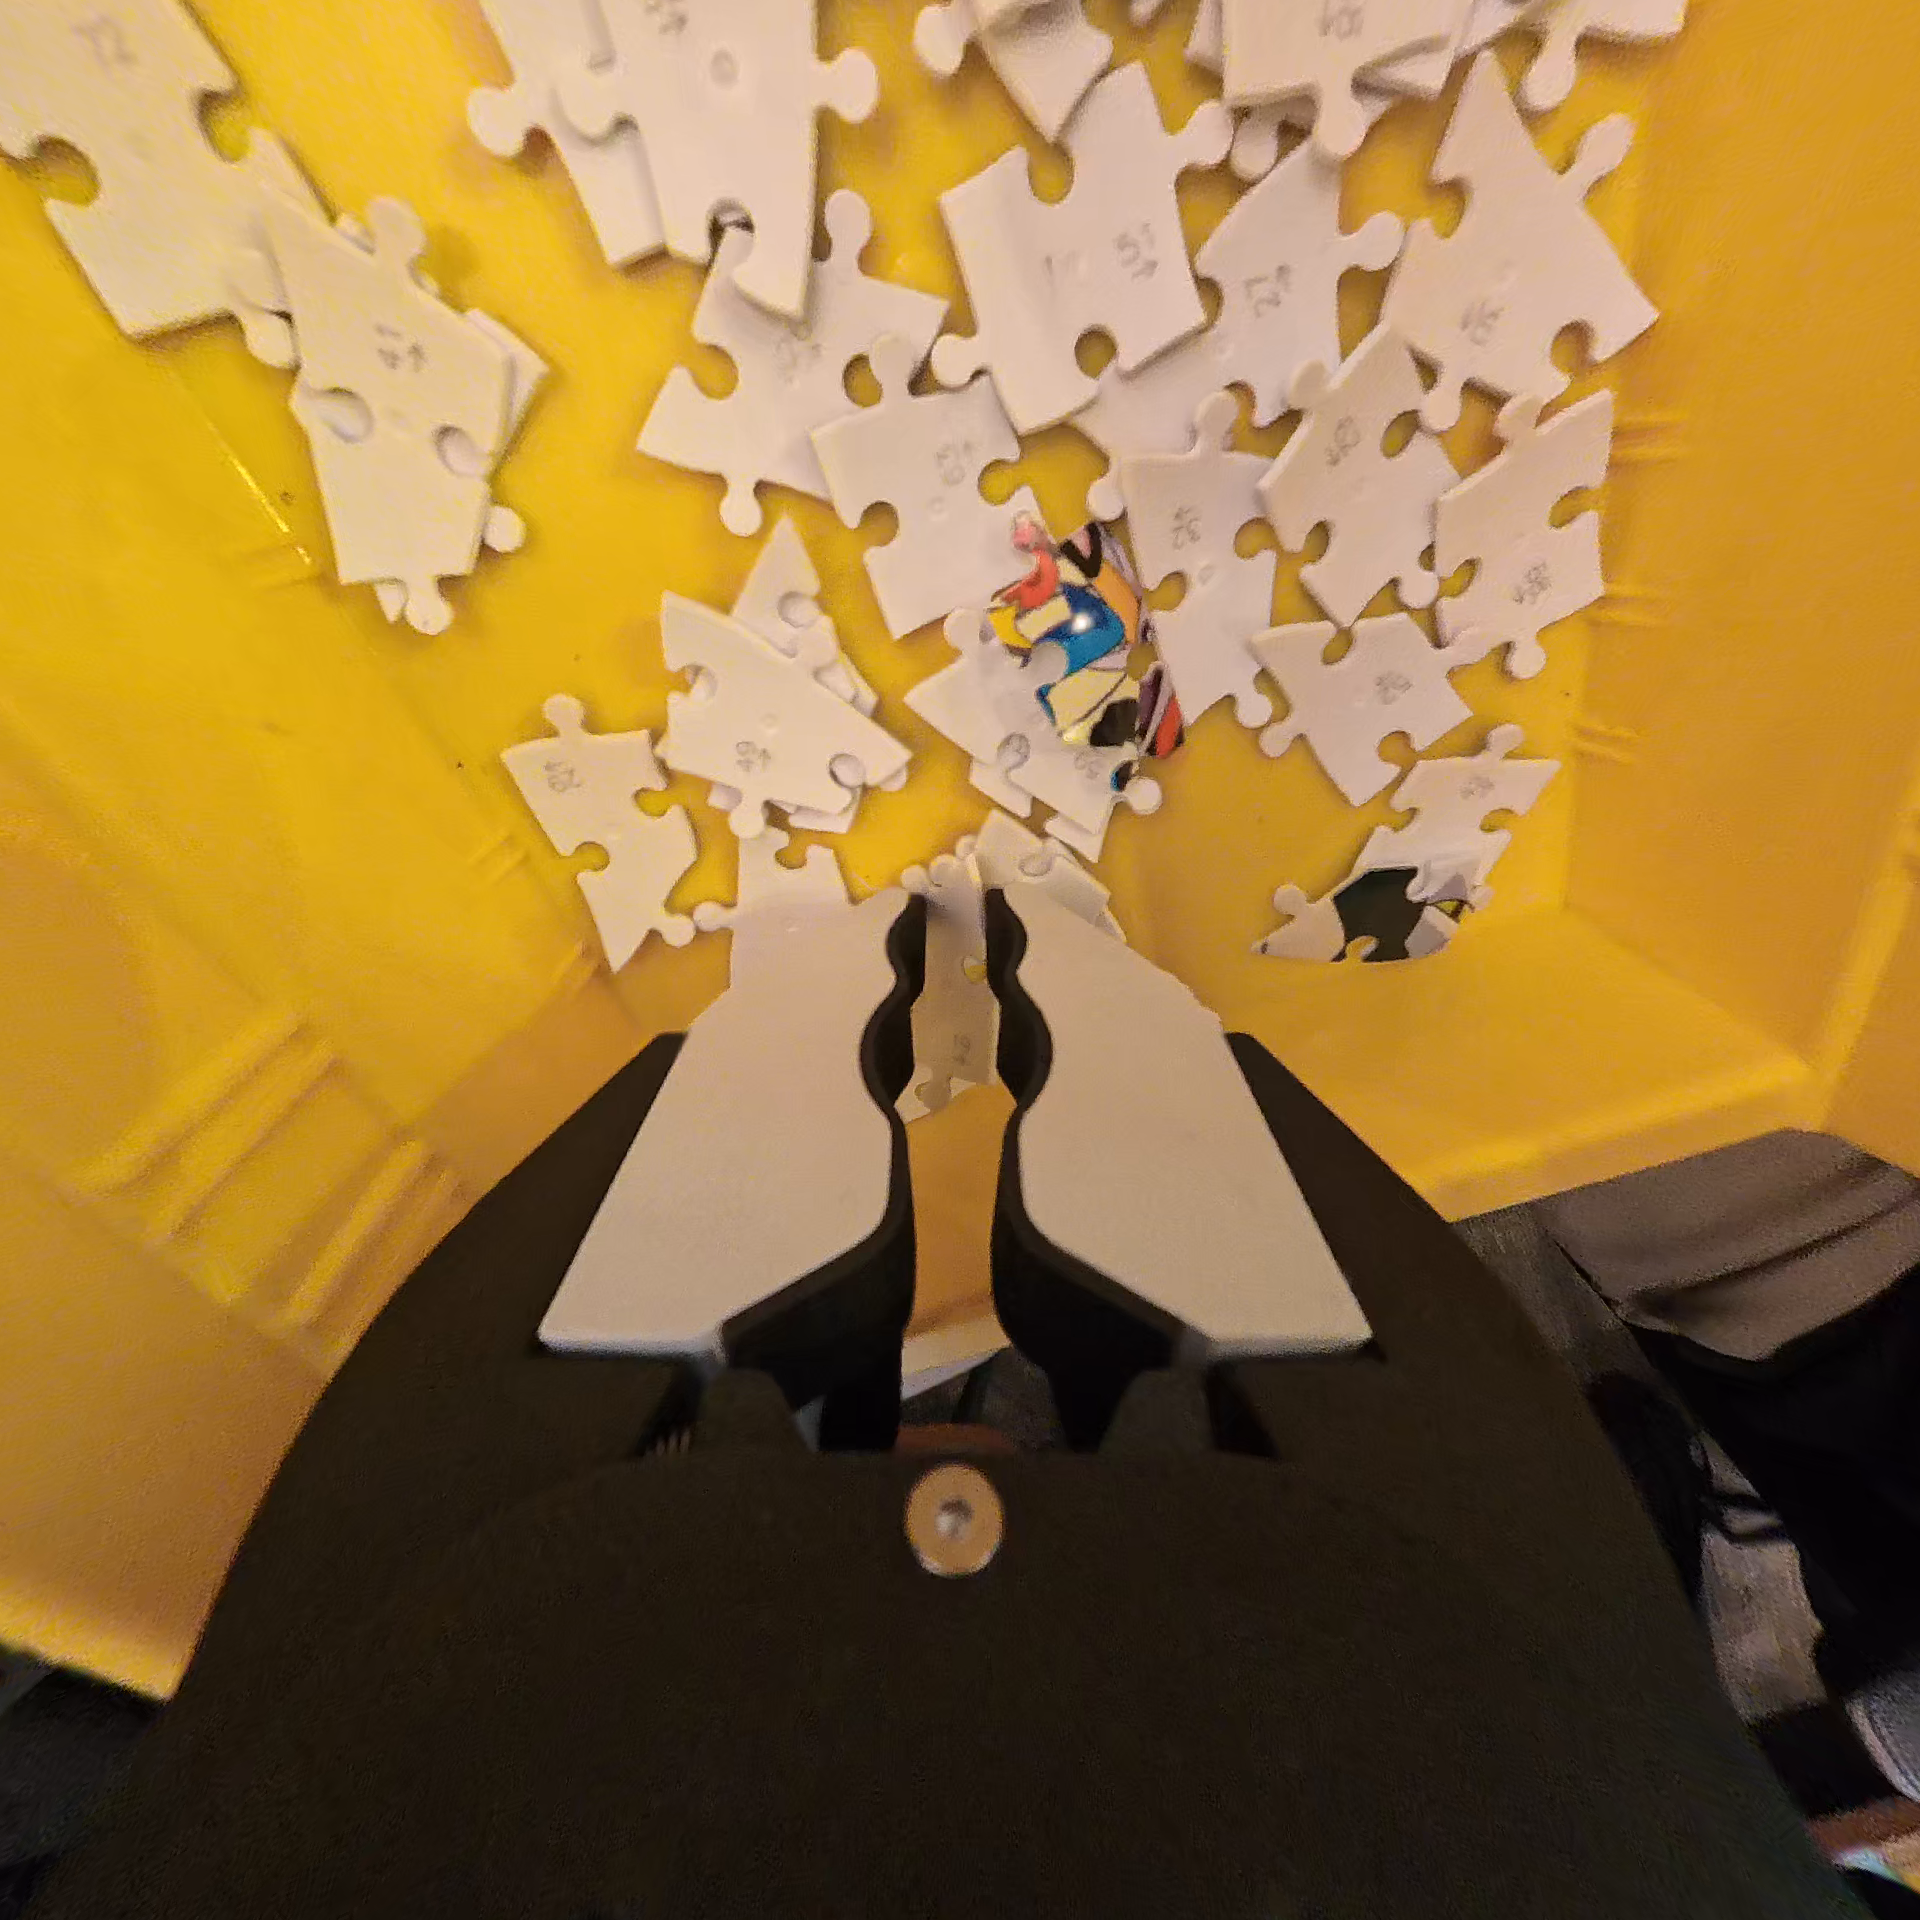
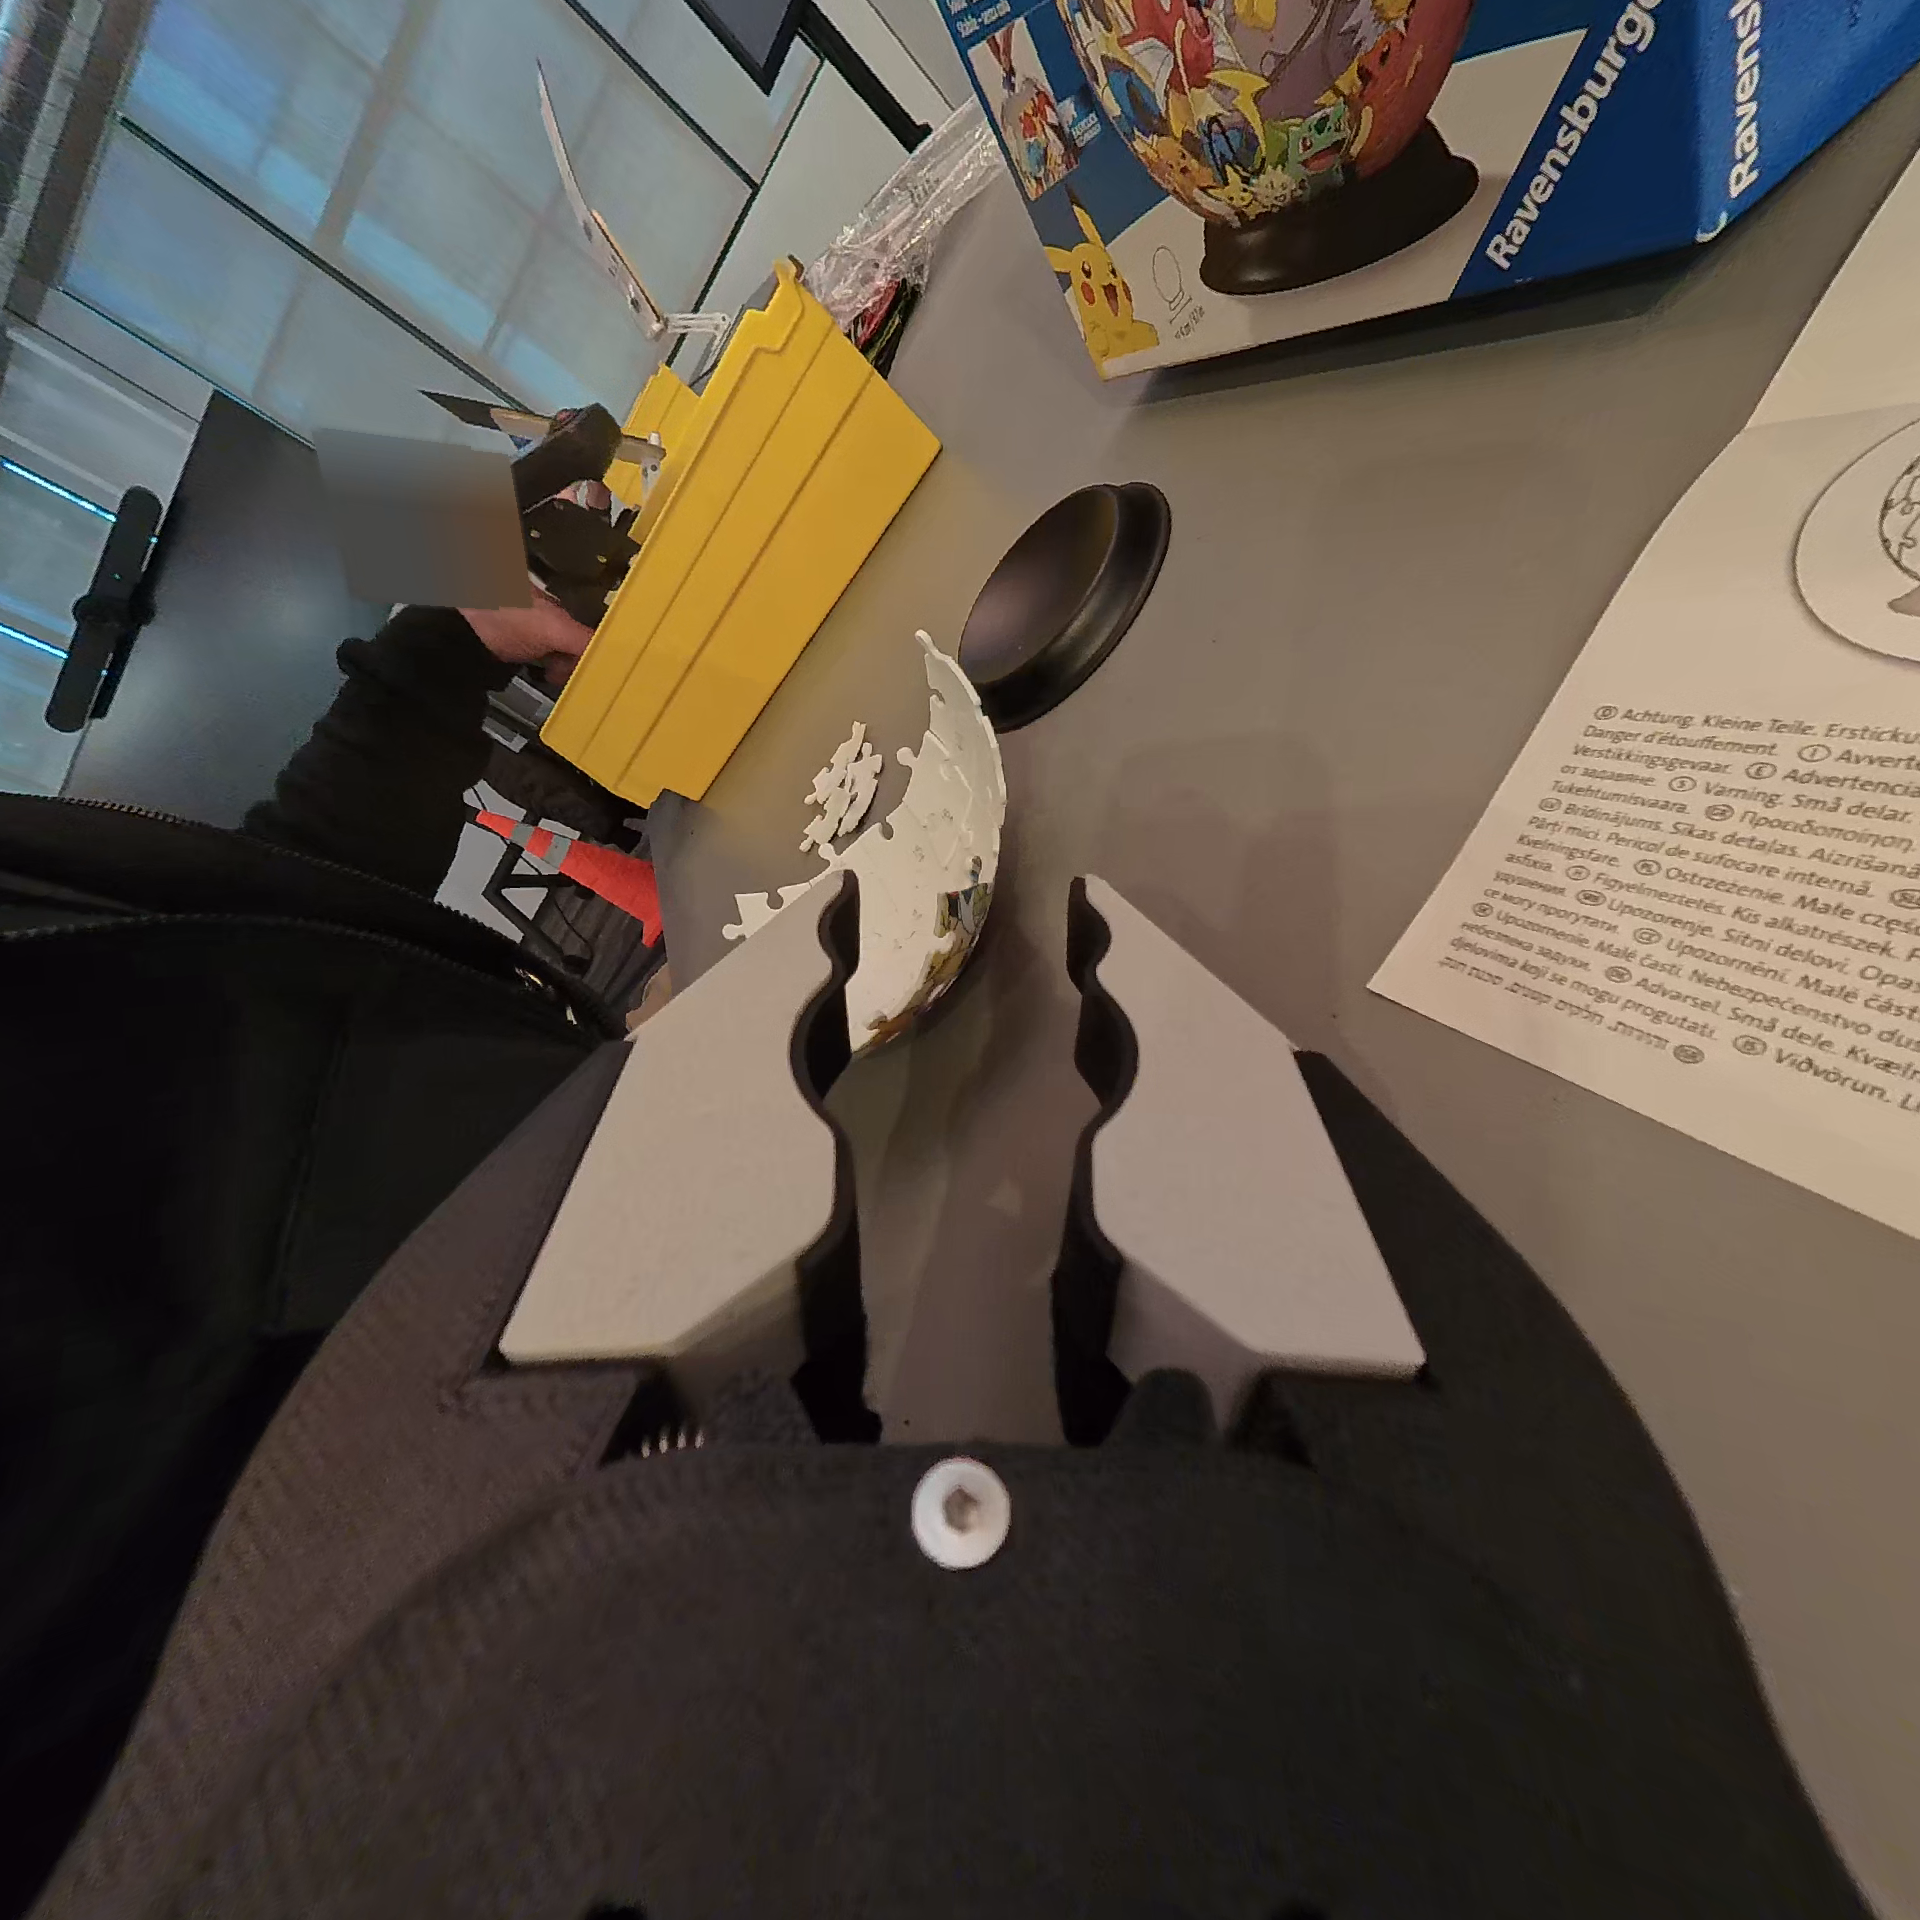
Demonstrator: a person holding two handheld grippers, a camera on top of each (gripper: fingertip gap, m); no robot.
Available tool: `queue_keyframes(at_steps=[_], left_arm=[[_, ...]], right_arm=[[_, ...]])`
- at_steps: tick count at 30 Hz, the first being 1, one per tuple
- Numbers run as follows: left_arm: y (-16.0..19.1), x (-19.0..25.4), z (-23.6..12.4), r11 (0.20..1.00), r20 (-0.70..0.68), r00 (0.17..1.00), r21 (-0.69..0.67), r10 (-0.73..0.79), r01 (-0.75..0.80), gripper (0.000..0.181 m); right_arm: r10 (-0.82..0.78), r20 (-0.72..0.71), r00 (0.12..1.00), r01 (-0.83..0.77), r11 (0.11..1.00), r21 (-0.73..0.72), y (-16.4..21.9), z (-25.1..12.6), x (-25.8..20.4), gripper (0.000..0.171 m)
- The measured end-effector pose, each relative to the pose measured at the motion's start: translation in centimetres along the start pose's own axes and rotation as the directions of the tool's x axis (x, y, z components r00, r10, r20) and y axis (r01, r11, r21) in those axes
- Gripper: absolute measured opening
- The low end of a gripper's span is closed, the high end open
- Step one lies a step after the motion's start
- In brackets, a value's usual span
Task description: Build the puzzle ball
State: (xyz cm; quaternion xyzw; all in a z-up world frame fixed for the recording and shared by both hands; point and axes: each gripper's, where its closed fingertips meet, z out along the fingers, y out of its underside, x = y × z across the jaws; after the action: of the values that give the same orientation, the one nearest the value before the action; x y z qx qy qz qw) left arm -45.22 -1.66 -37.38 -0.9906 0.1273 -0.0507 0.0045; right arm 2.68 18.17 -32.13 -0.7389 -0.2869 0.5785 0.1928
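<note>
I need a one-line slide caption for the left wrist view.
Left gripper shut on one white puzzle piece above loose white pieces in a yellow plastic bin.

The bin (image 1: pixel 260 790) is glossy yellow plastic, smooth, with moulded ribs; the pieces (image 1: pixel 1081 281) in it show matt white backs, and one (image 1: pixel 1091 644) shows a shiny printed face; the left tool (image 1: pixel 954 909) has smooth pale plates, matt black rubbery pads and a bright metal screw (image 1: pixel 953 1519); the right tool (image 2: pixel 961 894) has a rough, layered black body; the tabletop (image 2: pixel 1351 727) is smooth matt grey; the stand (image 2: pixel 1060 603) is glossy black plastic; the box (image 2: pixel 1403 156) is printed card; the leaflet (image 2: pixel 1714 831) is matt paper.
</note>
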Motion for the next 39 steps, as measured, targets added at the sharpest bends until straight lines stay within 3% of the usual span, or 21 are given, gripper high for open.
queue_keyframes(at_steps=[3, 8, 17, 19, 21, 23, 24, 26, 28, 31, 32, 37, 39], left_arm=[[-0.5, 0.5, -1.1, 0.992, 0.024, 0.995, 0.079, 0.092, -0.093, 0.002], [-0.8, -0.2, -3.0, 0.979, 0.069, 0.996, 0.188, 0.065, -0.077, 0.002], [-3.3, 0.9, -8.1, 0.836, -0.095, 0.995, 0.548, 0.026, 0.031, 0.002], [-3.6, 0.4, -9.2, 0.799, -0.020, 0.999, 0.601, 0.034, -0.015, 0.002], [-4.0, 0.6, -10.2, 0.767, 0.149, 0.986, 0.623, 0.078, -0.155, 0.002], [-4.6, 0.5, -11.3, 0.736, 0.435, 0.894, 0.567, 0.113, -0.369, 0.002], [-5.0, 0.8, -12.1, 0.717, 0.575, 0.808, 0.509, 0.128, -0.476, 0.002], [-5.7, 1.7, -13.6, 0.693, 0.803, 0.576, 0.328, 0.153, -0.642, 0.002], [-6.5, 3.0, -15.4, 0.651, 0.930, 0.338, 0.168, 0.145, -0.741, 0.002], [-7.4, 4.9, -17.1, 0.602, 0.986, 0.110, 0.013, 0.124, -0.799, 0.002], [-7.7, 5.5, -17.6, 0.581, 0.991, 0.067, -0.012, 0.113, -0.814, 0.002], [-8.6, 7.6, -19.6, 0.521, 0.993, -0.094, -0.118, 0.072, -0.845, 0.002], [-9.0, 8.6, -20.2, 0.488, 0.991, -0.123, -0.135, 0.057, -0.862, 0.002]], right_arm=[[0.000, -0.001, 1.000, 0.000, 1.000, 0.000, 0.0, 0.0, 0.0, 0.039], [-0.001, -0.002, 1.000, 0.001, 1.000, -0.001, 0.0, 0.0, 0.0, 0.039], [-0.002, -0.004, 1.000, 0.002, 1.000, -0.002, 0.0, 0.0, 0.0, 0.039], [-0.003, -0.003, 1.000, 0.003, 1.000, -0.003, 0.0, 0.0, 0.0, 0.039], [-0.003, -0.003, 1.000, 0.003, 1.000, -0.002, 0.0, 0.0, 0.0, 0.039], [-0.004, -0.005, 1.000, 0.004, 1.000, -0.003, 0.0, 0.0, 0.0, 0.039], [-0.004, -0.006, 1.000, 0.004, 1.000, -0.004, 0.1, 0.1, 0.0, 0.039], [-0.004, -0.009, 1.000, 0.004, 1.000, -0.004, 0.1, 0.1, 0.1, 0.039], [-0.004, -0.010, 1.000, 0.004, 1.000, -0.007, 0.1, 0.1, 0.1, 0.039], [-0.006, -0.012, 1.000, 0.005, 1.000, -0.008, 0.1, 0.1, 0.1, 0.039], [-0.007, -0.013, 1.000, 0.006, 1.000, -0.009, 0.1, 0.1, 0.1, 0.039], [-0.010, -0.014, 1.000, 0.010, 1.000, -0.011, 0.2, 0.2, 0.1, 0.039], [-0.011, -0.014, 1.000, 0.010, 1.000, -0.012, 0.2, 0.2, 0.1, 0.039]])
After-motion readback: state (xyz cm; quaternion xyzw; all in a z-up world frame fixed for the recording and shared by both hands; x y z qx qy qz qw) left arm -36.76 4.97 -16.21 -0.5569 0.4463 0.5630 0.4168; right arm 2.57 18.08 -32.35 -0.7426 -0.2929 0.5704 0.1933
